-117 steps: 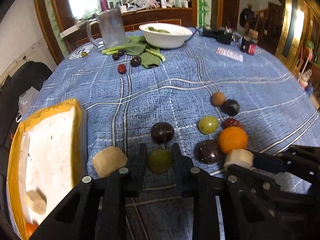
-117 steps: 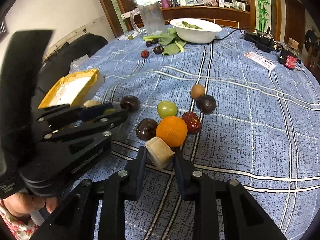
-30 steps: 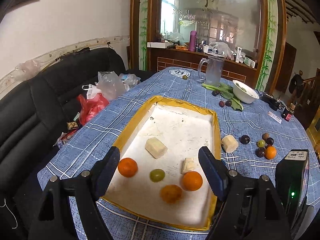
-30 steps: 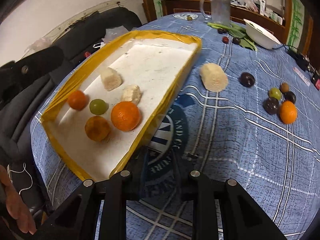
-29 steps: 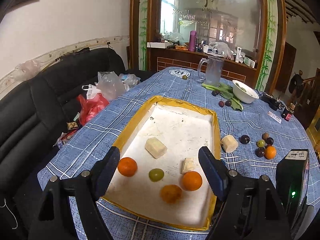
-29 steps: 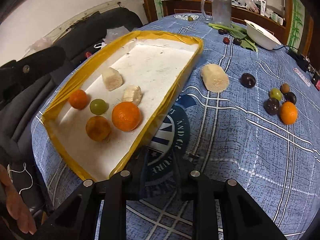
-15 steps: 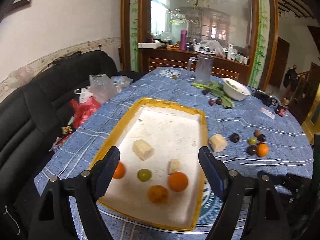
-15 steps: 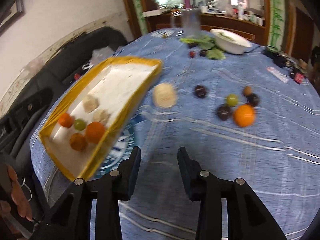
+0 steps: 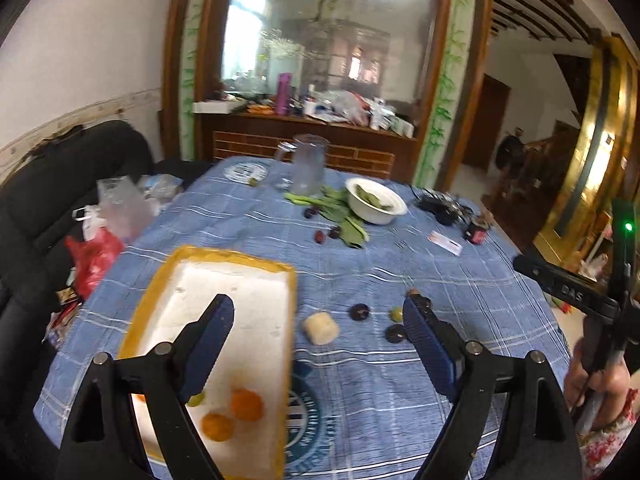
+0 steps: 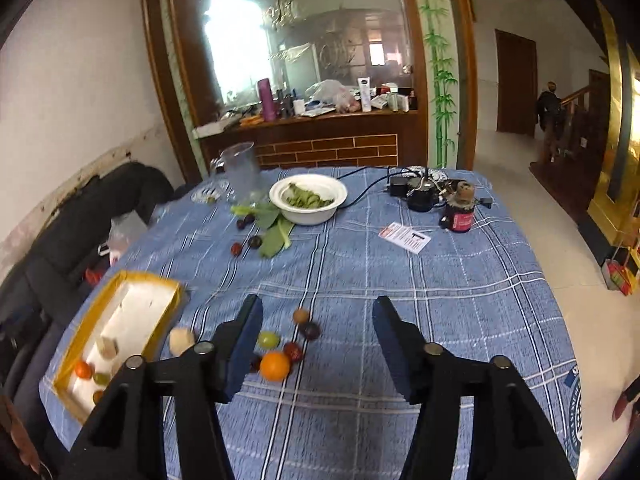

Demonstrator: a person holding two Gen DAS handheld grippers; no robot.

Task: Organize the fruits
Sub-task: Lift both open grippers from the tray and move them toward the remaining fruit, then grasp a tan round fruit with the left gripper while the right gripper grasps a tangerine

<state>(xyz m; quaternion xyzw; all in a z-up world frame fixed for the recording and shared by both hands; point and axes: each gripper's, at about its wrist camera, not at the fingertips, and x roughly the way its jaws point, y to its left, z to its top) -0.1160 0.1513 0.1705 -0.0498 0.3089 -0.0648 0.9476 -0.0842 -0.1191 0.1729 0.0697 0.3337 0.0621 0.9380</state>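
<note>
Both tools spreading, empty | right view only: orange (image 10: 274, 366) | left view only: hand (image 9: 600, 380)

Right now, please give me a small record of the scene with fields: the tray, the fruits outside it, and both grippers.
tray: yellow-rimmed white tray at the table's left edge
in tray: small oranges, a green grape, a pale chunk
still on cloth: orange, green grape, dark plums, a brown fruit, a pale chunk beside the tray
left gripper: jaws opening, nothing between them
right gripper: jaws opening, nothing between them
</note>
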